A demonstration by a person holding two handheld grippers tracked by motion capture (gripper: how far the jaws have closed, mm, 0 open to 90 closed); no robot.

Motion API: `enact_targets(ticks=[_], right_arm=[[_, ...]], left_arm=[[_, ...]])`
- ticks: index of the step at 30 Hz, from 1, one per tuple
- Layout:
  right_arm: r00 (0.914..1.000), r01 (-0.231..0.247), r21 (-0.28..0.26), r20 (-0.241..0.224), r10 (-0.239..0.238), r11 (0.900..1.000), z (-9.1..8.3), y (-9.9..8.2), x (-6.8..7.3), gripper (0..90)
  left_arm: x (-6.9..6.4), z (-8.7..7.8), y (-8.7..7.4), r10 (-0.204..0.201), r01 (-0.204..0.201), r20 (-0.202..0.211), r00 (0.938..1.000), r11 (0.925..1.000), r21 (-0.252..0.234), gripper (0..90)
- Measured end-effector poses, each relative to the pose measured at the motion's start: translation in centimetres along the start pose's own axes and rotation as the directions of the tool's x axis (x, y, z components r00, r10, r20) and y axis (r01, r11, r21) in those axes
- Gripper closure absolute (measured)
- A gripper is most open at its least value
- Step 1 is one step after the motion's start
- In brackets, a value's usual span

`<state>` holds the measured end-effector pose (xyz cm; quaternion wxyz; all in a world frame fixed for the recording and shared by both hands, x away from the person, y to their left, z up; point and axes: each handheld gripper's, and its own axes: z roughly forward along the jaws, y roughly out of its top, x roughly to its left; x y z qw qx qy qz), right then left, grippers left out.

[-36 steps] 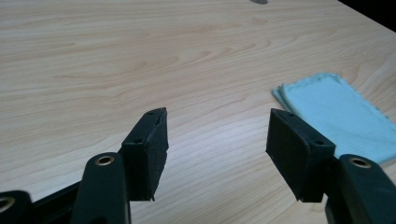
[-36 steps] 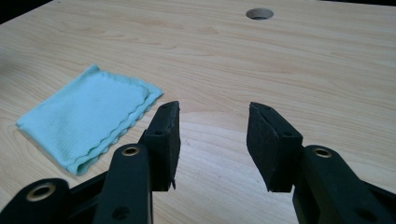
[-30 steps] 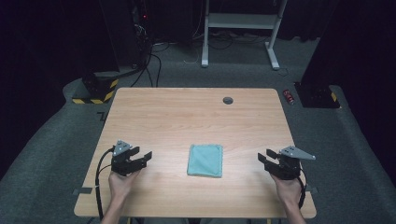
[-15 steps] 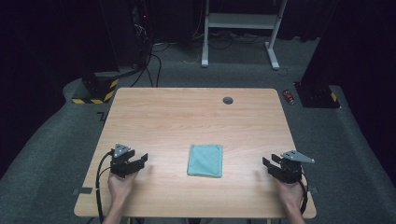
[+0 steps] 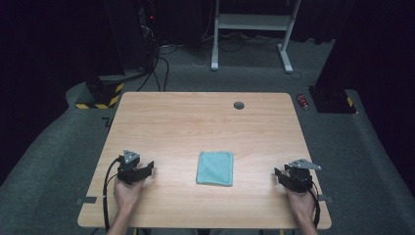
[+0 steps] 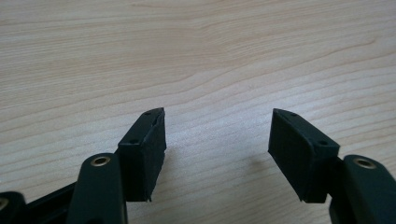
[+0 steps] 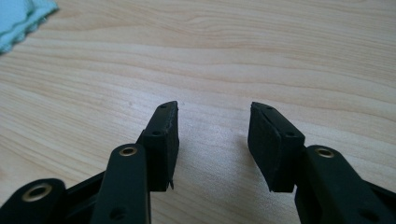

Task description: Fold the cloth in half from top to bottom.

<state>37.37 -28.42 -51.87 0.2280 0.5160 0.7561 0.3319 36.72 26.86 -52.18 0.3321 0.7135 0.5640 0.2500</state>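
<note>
A folded teal cloth (image 5: 215, 168) lay flat on the wooden surface (image 5: 205, 122), near the person's edge and about midway between the two hands. Nothing touched it.

The left tool (image 5: 147, 170) sat low over the surface near its left edge, well apart from the cloth, with its tips turned toward the cloth. A hand (image 5: 128, 192) gripped it from behind, and a black cable (image 5: 106, 186) trailed from it off the near edge. In the left gripper view, the left tool (image 6: 217, 140) had its jaws spread apart with bare wood grain between the pads (image 6: 152, 149); it was open and empty.

The right tool (image 5: 280, 175) rested low near the right edge, also well apart from the cloth, held by the other hand (image 5: 301, 205). A grey three-cornered plate (image 5: 304, 165) topped it. In the right gripper view, the right tool (image 7: 214, 135) showed a clear gap between its pads (image 7: 271, 140), with nothing but wood between them. Its jaws had just been opening a little, and it held nothing. A corner of the cloth (image 7: 21, 18) showed at the upper left of that view, far from the tips.

A small dark round fitting (image 5: 239, 105) sat in the surface near its far edge. Beyond the surface, on the grey floor (image 5: 58, 147), stood a white frame (image 5: 252, 22) and a yellow-and-black striped base (image 5: 100, 95).
</note>
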Motion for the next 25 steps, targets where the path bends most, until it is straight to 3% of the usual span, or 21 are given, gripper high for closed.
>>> enact_targets(ticks=[9, 13, 25], right_arm=[[0.9999, 0.016, 0.001, 0.004, -0.016, 0.9999, 0.32, -0.16, 0.1, 44.8], [0.9999, 0.01, 0.007, 0.008, -0.01, 0.9999, 0.34, -0.16, 0.09, 39.7], [0.9999, 0.007, 0.008, 0.009, -0.007, 0.9999, 0.34, -0.18, 0.09, 39.2]], left_arm=[[-0.02, 0.37, -0.49, 0.011, -0.011, -0.021, 0.9997, 0.9999, 0.004, 35.3], [-0.12, 0.38, -0.51, 0.013, -0.013, -0.012, 0.9998, 0.9999, 0.008, 32.8], [-0.17, 0.45, -0.49, 0.012, -0.012, -0.017, 0.9998, 0.9999, 0.01, 28.6]])
